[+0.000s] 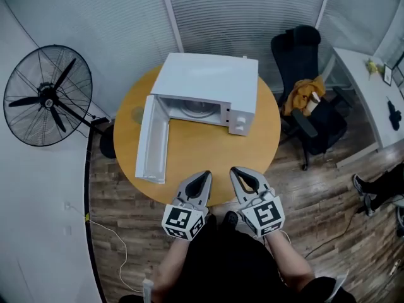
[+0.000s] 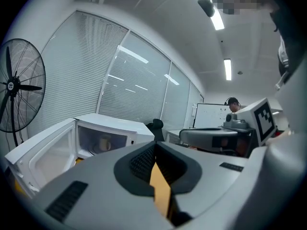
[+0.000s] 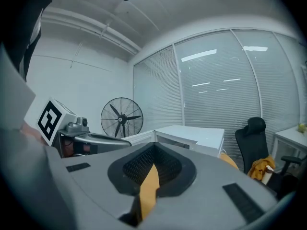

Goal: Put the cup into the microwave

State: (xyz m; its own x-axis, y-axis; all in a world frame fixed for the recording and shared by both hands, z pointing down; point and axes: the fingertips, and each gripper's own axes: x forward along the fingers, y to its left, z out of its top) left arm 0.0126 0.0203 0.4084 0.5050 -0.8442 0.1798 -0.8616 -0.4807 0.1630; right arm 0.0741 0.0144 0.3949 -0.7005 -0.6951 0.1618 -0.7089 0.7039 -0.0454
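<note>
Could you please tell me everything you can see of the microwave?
The microwave is a white, boxy oven, seemingly painted metal, standing upright towards the back of the round wooden table. Its door, hinged on the left in the head view, is swung open over the tabletop. The control panel with a knob sits at the right of the front. Inside the cavity, the left gripper view shows what looks like a pale cup. Nothing else touches it.
</note>
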